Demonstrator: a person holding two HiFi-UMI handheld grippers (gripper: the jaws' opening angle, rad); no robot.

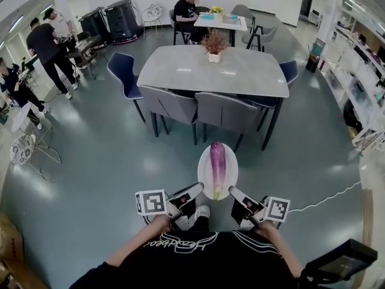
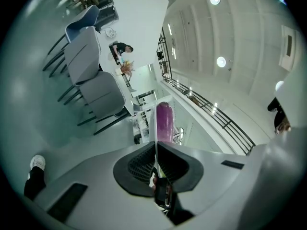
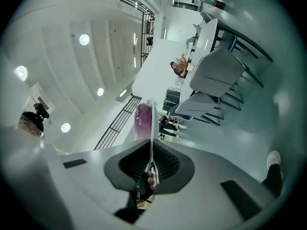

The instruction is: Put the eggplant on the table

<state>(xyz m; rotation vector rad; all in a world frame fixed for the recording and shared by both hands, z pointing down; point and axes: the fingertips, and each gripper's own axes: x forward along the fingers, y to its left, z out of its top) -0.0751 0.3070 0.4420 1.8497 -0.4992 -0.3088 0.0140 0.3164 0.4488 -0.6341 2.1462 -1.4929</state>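
Two grippers clamp the near rim of one white plate [image 1: 203, 168]: the left gripper [image 1: 200, 189] bites its left side and the right gripper [image 1: 232, 191] its right, each with jaws pressed onto the thin edge. The eggplant [image 1: 217, 161] lies lengthwise on the plate, held above the floor [image 1: 108, 161], well short of the grey bench [image 1: 240, 74] and its chairs [image 1: 224, 110].

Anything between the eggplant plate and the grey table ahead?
Yes: two grey upholstered chairs line the near edge of the grey rectangular table, straight ahead of the purple eggplant on its white oval plate.
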